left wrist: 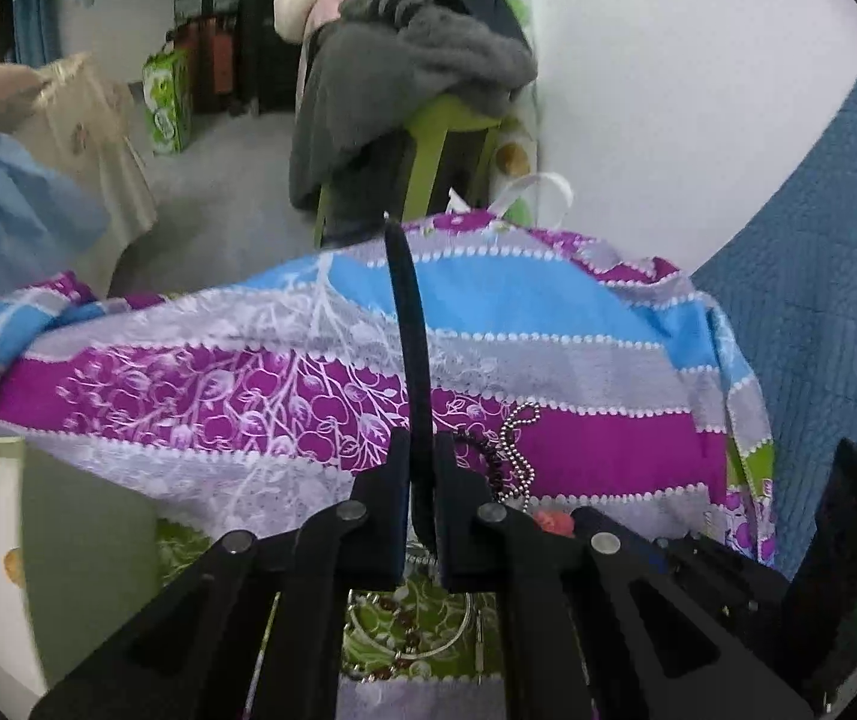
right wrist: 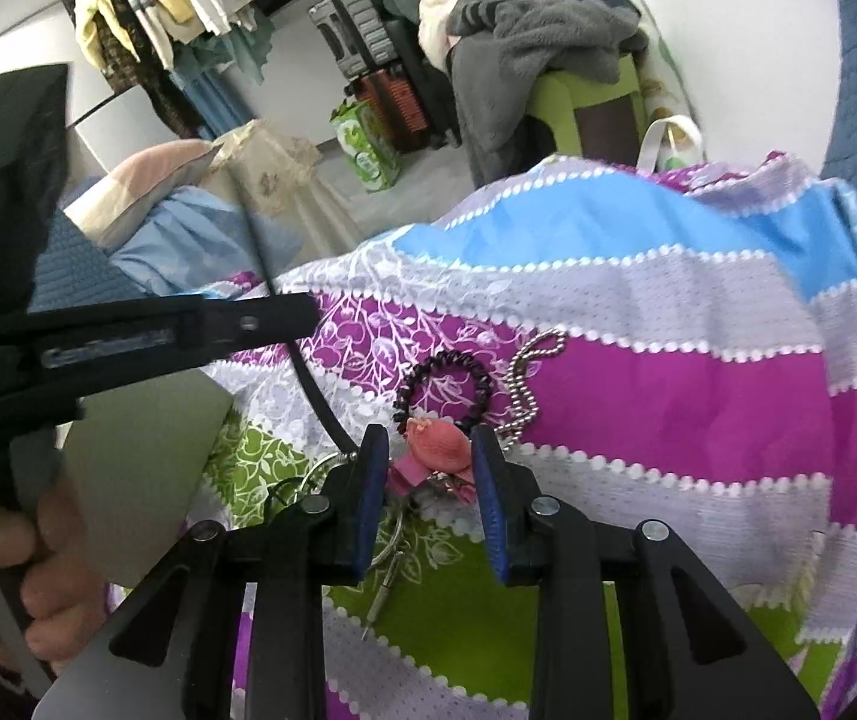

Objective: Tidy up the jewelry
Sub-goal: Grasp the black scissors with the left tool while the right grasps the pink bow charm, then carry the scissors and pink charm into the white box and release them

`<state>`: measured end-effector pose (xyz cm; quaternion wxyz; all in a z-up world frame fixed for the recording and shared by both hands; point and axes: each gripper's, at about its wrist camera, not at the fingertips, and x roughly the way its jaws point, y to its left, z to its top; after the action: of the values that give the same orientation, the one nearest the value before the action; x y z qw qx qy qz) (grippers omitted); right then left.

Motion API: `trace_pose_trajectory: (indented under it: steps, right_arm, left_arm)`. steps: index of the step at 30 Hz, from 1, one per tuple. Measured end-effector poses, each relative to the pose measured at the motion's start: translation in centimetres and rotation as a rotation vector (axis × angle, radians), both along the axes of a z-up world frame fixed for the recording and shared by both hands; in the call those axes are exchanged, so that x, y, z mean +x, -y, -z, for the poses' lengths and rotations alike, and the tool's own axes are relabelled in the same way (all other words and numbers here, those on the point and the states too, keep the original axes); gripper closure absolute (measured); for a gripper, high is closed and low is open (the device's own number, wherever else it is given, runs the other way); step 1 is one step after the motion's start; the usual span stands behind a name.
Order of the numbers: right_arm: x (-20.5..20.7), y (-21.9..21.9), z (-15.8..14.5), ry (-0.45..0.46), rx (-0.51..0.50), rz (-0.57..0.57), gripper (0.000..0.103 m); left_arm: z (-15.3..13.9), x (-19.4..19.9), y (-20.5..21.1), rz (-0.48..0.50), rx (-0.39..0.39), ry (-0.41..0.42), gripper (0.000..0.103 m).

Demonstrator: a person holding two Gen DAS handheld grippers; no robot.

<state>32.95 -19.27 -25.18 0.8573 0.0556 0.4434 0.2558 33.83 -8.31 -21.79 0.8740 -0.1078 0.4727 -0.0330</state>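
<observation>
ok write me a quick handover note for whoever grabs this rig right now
Left gripper: shut on a thin black band, lifted off the patterned bedspread.
Right gripper: part closed around the pink fabric charm; a firm grip is unclear.
On the bedspread: black bead bracelet, silver ball chain, metal rings.
A grey box sits at the left.
Done: black band picked up.
Left: nothing looks sorted yet; all pieces need putting away.

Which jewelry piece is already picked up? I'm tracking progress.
The black headband, pinched in the left claw. The bead bracelet and ball chain lie on the cloth.
</observation>
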Motion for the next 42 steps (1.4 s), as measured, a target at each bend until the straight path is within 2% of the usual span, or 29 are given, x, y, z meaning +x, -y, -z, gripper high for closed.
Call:
trace_pose_trajectory:
  steps: [5, 11, 15, 18, 23, 30, 33, 42]
  right_arm:
    - [-0.9, 0.1, -1.3, 0.024, -0.04, 0.034, 0.077]
    - [-2.3, -0.2, -2.7, 0.056, -0.111, 0.061, 0.077]
    - [-3.4, -0.2, -3.0, 0.058, -0.142, 0.064, 0.077]
    - [-4.2, -0.4, -3.3, 0.067, -0.169, 0.07, 0.077]
    - [-5.7, -0.5, -3.4, 0.053, -0.196, 0.071, 0.077]
    - [-8.5, -1.0, -4.9, 0.091, -0.253, 0.096, 0.077]
    - [-9.7, -0.9, -5.6, 0.082, -0.25, 0.116, 0.077]
    - [-13.8, -0.7, -7.8, 0.062, -0.248, 0.176, 0.077]
  left_arm:
    - [-2.9, -2.5, -0.4, -0.004, 0.038, 0.074, 0.098]
    - [-5.6, -5.2, -0.9, 0.002, 0.074, 0.114, 0.098]
    - [-6.4, -6.4, -1.4, 0.006, 0.069, 0.103, 0.098]
    - [-6.6, -7.3, -1.5, 0.007, 0.095, 0.102, 0.098]
    - [-5.4, -8.9, -1.5, 0.031, 0.1, 0.043, 0.098]
    - [-4.9, -11.8, -1.5, 0.053, 0.07, -0.005, 0.098]
    - [-5.5, -13.6, -1.4, 0.066, 0.083, -0.004, 0.098]
    - [-6.1, -18.1, -2.5, 0.065, 0.057, -0.028, 0.098]
